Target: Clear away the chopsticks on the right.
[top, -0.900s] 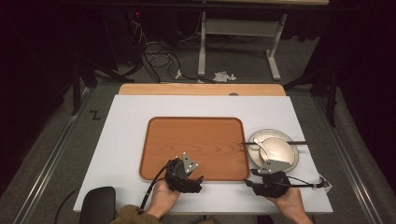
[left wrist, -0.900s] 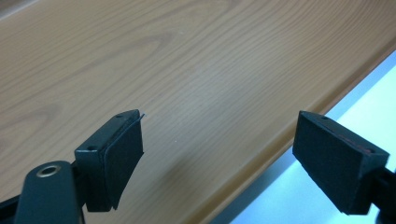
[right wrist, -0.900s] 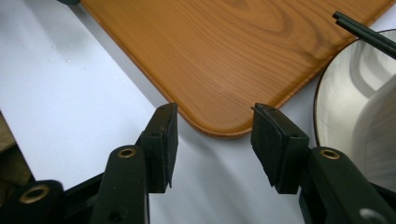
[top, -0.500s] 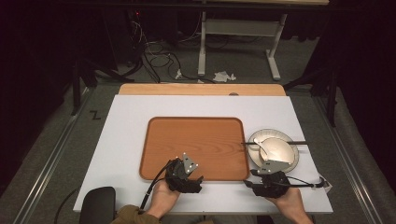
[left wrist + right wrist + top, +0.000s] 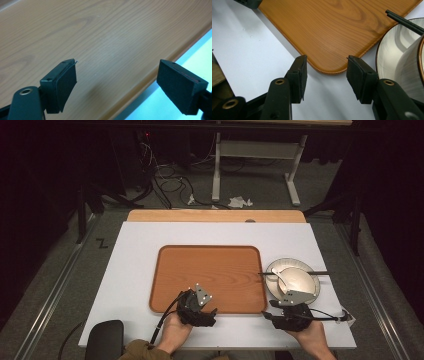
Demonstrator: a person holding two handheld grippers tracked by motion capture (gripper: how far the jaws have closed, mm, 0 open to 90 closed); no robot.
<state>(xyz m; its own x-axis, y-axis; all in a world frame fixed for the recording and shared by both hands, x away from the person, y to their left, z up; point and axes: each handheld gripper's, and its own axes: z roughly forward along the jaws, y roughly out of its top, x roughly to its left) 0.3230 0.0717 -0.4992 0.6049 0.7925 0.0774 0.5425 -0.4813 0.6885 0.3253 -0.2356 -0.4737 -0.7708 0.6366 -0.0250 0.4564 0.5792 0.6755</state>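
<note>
Nearest, both grippers wait at the front edge of the white bench (image 5: pixel 135 270): left gripper (image 5: pixel 209 314) with fingers spread wide and empty over the near rim of the wooden tray (image 5: pixel 210 277), right gripper (image 5: pixel 267 315) likewise gaping, empty, aimed at the tray's near right corner. Tray bare, long axis running left-right. Just right of it, plate (image 5: pixel 311 292) with bowl (image 5: pixel 292 279) and black chopsticks (image 5: pixel 295 273) pointing left-right, untouched. Judged: loading not begun.

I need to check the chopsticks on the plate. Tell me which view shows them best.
The high view: the black chopsticks show at full length there, lying across the plate with one end toward the wooden tray. The right gripper view catches just a short end over the plate's rim. The left gripper view looks at tray and table.
</note>
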